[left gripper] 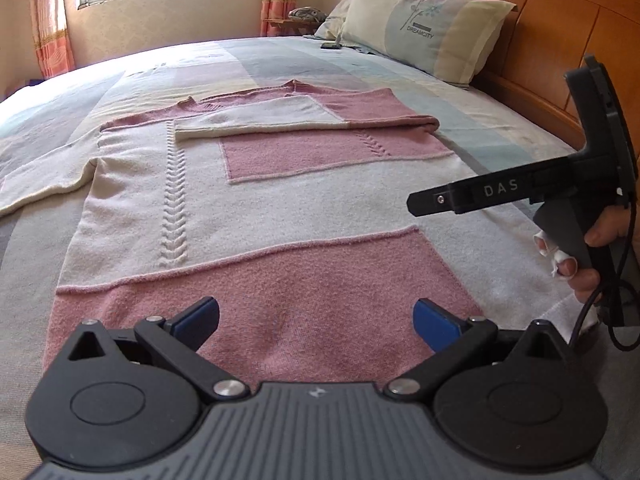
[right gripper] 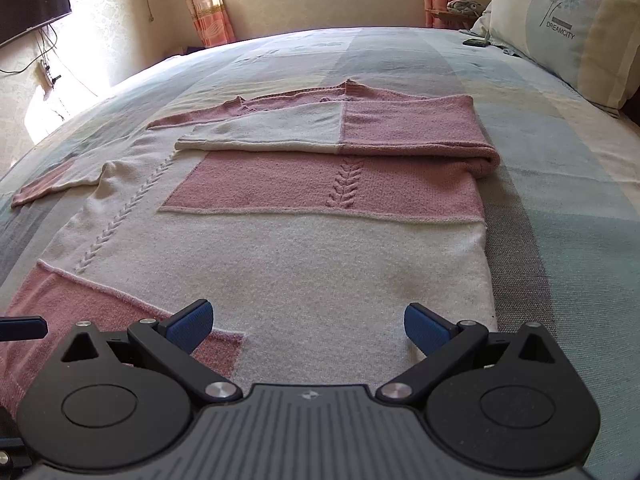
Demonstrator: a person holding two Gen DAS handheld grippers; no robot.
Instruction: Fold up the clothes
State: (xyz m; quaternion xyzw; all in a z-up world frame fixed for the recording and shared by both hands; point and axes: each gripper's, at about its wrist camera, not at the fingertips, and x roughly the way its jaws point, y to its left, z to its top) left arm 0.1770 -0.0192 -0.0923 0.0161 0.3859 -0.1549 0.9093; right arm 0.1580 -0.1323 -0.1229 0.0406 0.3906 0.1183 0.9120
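A pink-and-cream sweater (right gripper: pixel 304 216) lies flat on the bed (right gripper: pixel 560 184), its right sleeve (right gripper: pixel 332 128) folded across the chest and the left sleeve (left gripper: pixel 44 176) stretched out sideways, its cuff cut off at the frame edge in the left view. Both the left tongs (left gripper: pixel 316 322) and the right tongs (right gripper: pixel 309 324) hover just above the hem, spread wide and holding nothing. A hand (left gripper: pixel 592 256) grips the right tool (fingertips wrapped in something white, hard to identify). A pillow (left gripper: pixel 424 20) leans against the headboard.

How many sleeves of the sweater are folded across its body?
1. The right-side sleeve lies folded across the sweater chest; the other sleeve is spread out to the left on the bed.
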